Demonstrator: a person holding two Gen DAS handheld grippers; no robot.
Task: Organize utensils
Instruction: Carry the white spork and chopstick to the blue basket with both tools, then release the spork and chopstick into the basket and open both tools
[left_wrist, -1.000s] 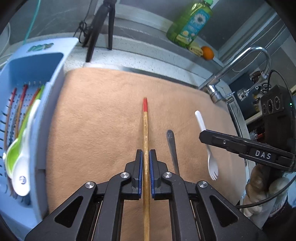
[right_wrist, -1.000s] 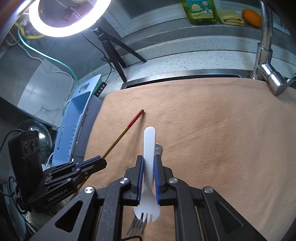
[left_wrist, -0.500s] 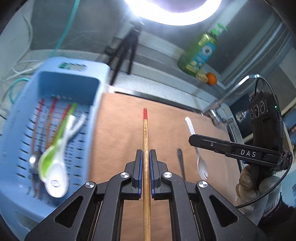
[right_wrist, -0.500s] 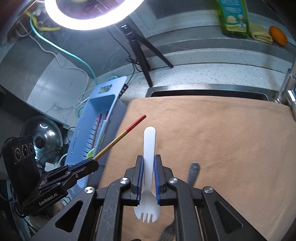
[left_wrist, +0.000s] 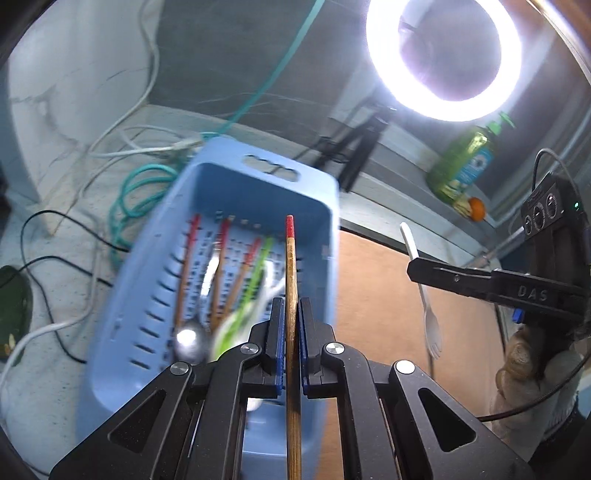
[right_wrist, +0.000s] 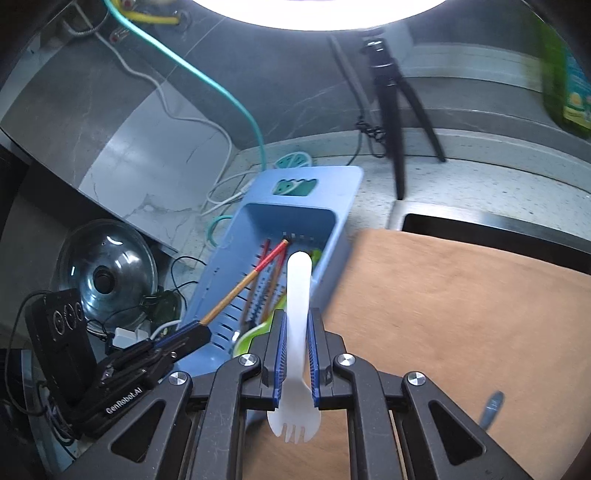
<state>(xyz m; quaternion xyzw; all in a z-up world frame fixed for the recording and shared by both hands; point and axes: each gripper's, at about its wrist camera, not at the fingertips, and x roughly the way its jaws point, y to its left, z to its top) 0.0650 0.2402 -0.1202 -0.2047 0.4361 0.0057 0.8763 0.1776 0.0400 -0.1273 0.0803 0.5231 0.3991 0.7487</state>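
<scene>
My left gripper (left_wrist: 291, 314) is shut on a wooden chopstick (left_wrist: 291, 266) with a red tip, held in the air over the blue slotted basket (left_wrist: 236, 181). Red-tipped chopsticks, a metal spoon (left_wrist: 190, 339) and a green and white spoon lie in the basket. My right gripper (right_wrist: 296, 325) is shut on a white plastic spork (right_wrist: 297, 291), tines toward the camera, handle over the basket's (right_wrist: 332, 184) right rim. The left gripper (right_wrist: 192, 332) with its chopstick (right_wrist: 243, 284) shows in the right wrist view; the right gripper (left_wrist: 417, 267) and spork (left_wrist: 424, 291) show in the left wrist view.
A tan mat (right_wrist: 461, 314) covers the sink area right of the basket, with a grey utensil handle (right_wrist: 491, 404) lying on it. Cables, a pot lid (right_wrist: 107, 269), a tripod (right_wrist: 388, 85), a ring light (left_wrist: 443, 55) and a green soap bottle (left_wrist: 461, 166) surround the counter.
Both grippers have swung left and upward from above the mat to above the blue basket, each keeping its hold. The utensil left on the mat has dropped toward the right wrist view's lower right.
</scene>
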